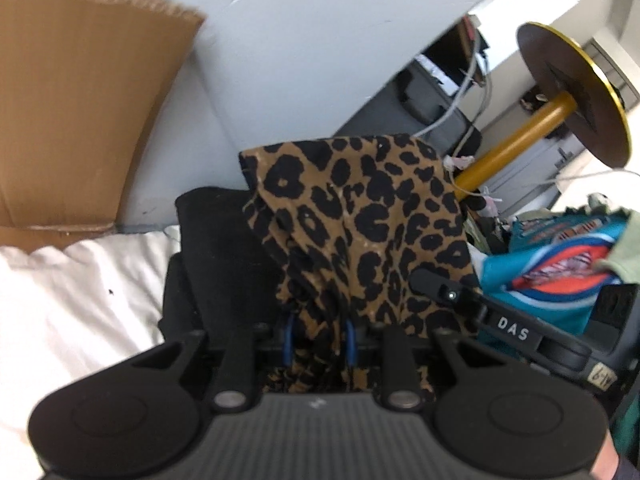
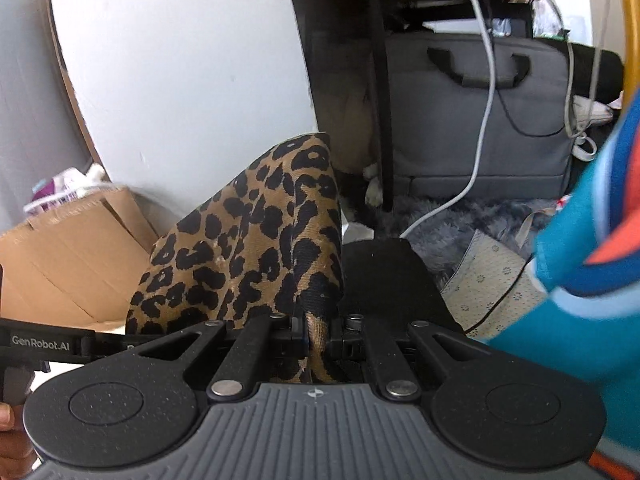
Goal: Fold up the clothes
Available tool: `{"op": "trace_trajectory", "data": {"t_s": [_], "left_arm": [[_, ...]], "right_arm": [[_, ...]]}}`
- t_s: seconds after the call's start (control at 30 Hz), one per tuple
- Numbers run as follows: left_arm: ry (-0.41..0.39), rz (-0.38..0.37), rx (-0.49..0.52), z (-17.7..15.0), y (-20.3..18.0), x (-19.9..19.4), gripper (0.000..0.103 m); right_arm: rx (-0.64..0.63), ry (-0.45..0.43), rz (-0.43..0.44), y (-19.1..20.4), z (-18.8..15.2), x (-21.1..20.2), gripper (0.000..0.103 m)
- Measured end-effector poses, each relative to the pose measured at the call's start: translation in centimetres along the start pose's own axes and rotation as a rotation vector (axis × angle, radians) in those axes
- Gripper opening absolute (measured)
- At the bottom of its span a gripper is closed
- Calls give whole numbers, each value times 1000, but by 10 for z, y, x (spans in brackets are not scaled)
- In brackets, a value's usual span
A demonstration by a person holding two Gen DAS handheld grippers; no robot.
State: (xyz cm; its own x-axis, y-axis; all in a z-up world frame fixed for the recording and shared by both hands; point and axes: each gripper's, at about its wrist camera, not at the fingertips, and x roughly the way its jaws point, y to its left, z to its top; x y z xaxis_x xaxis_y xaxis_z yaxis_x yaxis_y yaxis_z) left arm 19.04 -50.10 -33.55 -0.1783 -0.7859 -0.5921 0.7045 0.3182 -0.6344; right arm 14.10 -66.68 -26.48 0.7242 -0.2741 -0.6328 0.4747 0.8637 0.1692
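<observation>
I hold the leopard cloth clamped in my left gripper and right gripper (each on an edge), spreading it for folding over the bed.

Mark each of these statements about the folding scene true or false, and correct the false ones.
1. Both tools grip the leopard-print garment. True: the left tool and the right tool are each clamped on its fabric.
2. The cardboard box is plain white plastic. False: it is brown corrugated cardboard.
3. A grey laptop bag stands behind the garment in the right wrist view. True.
4. The teal and orange garment is held by the left tool. False: it lies off to the side, ungripped.
5. A black garment lies on the white bedding. True.
</observation>
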Motion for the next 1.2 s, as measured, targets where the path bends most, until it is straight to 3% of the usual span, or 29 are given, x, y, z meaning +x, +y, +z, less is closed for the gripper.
{"op": "trace_trajectory", "data": {"t_s": [0.53, 0.6, 0.67, 0.83, 1.0, 1.2], "left_arm": [[2, 17, -180, 7, 35, 29, 26], [8, 44, -164, 6, 35, 32, 30], [24, 86, -144, 7, 35, 33, 41], [28, 139, -57, 13, 31, 15, 44], [-14, 165, 16, 26, 16, -8, 44], [-45, 109, 138, 39, -23, -17, 43]], "right_arm": [[9, 64, 13, -9, 20, 69, 6], [-5, 72, 14, -8, 20, 75, 6], [-38, 92, -11, -6, 18, 84, 12], [-205, 63, -88, 8, 14, 73, 27], [-141, -4, -77, 5, 9, 43, 33], [-57, -30, -31, 0, -18, 16, 34]]}}
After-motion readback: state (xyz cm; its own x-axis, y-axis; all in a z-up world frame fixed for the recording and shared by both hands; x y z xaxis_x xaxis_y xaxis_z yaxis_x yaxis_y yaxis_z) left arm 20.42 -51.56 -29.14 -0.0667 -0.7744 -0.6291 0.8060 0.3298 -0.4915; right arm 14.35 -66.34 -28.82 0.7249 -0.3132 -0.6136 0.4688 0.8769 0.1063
